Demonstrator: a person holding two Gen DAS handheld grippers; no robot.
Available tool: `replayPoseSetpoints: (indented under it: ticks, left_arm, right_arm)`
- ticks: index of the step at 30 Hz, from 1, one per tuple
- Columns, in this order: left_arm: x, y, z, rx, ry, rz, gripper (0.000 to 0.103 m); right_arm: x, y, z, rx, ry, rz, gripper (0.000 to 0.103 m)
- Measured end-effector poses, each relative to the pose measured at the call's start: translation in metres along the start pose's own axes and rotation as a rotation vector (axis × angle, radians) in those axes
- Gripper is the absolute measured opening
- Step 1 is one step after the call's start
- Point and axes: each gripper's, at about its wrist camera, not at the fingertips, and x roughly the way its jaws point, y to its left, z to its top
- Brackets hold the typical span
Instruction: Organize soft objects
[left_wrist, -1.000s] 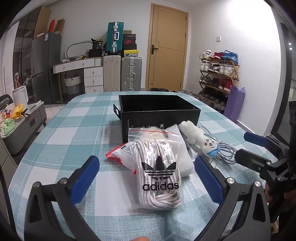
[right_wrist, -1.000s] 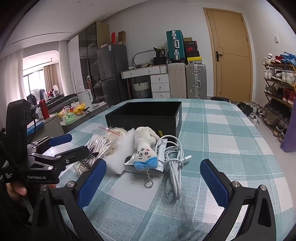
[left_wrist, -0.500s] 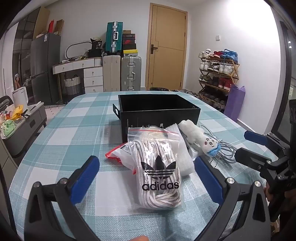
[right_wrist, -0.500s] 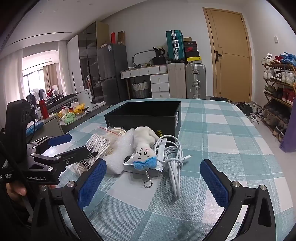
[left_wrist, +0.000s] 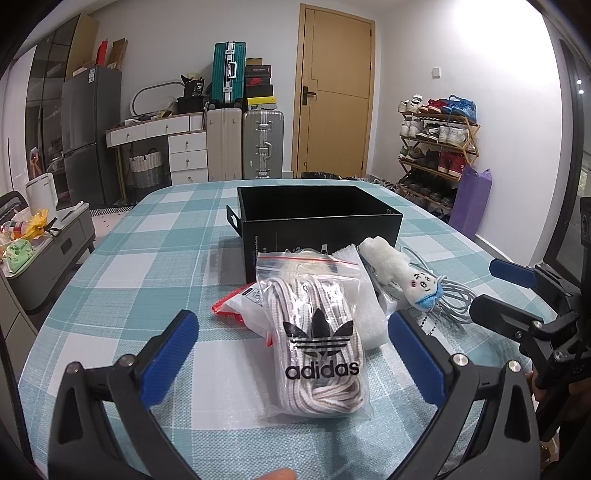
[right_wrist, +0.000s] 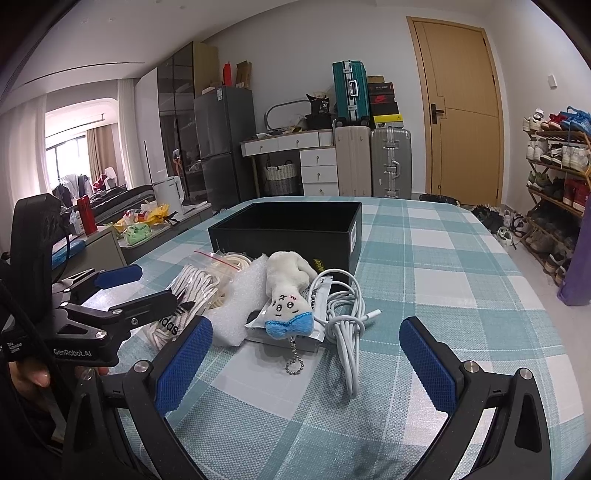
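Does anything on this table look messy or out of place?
Yes. The soft things sit in a heap in front of the black box, not inside it: the adidas lace bag, foam sheet, plush keychain and white cable overlap. Nothing looks spilled or damaged.

Both grippers hovered low on the near side of the black box (left_wrist: 317, 218), side by side. The left gripper (left_wrist: 295, 354) had its blue-padded jaws spread wide, gripping nothing. The right gripper (right_wrist: 306, 358) was spread equally wide, likewise empty-jawed.
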Motion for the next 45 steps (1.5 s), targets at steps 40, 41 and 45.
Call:
replayPoseSetpoints:
  ticks: [40,41,45]
  left_arm:
    - [-0.0016,-0.0012,-0.0011,0.007,0.001,0.001,0.103]
    - [-0.0021,-0.0012,-0.0012,0.009,0.002,0.002,0.103]
    - [-0.0037,-0.0008,-0.0015,0.015,0.003,0.002,0.103]
  right_arm:
    - [0.0020,-0.0013,0.0010,-0.006,0.001,-0.009,0.103]
    - [0.0025,-0.0022,0.0014,-0.006,0.002,-0.009,0.103]
    - [0.0033,-0.0009,0.0009,-0.007,0.001,-0.009,0.103]
